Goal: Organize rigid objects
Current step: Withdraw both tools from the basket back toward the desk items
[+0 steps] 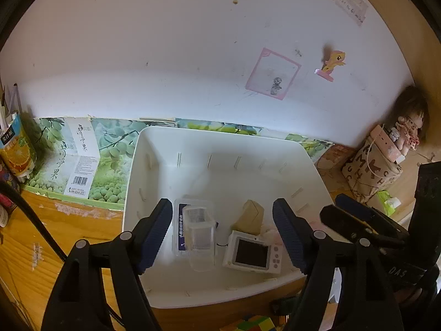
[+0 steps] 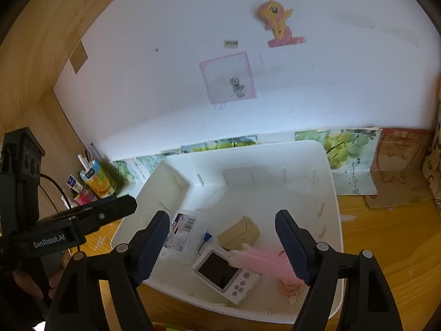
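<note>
With both grippers' jaws wide and empty over the white bin (image 1: 154, 149), lift clear toward six o'clock without nudging the toy camera (image 1: 252, 252).

Pink object (image 2: 259, 258) in bin blurred, colourful cube (image 1: 253, 324) cut off by bottom edge

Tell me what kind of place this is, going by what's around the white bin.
Probably a child's desk nook at home: a pony sticker on the white wall, a doll in the corner, and a juice carton on the wooden desk.
</note>
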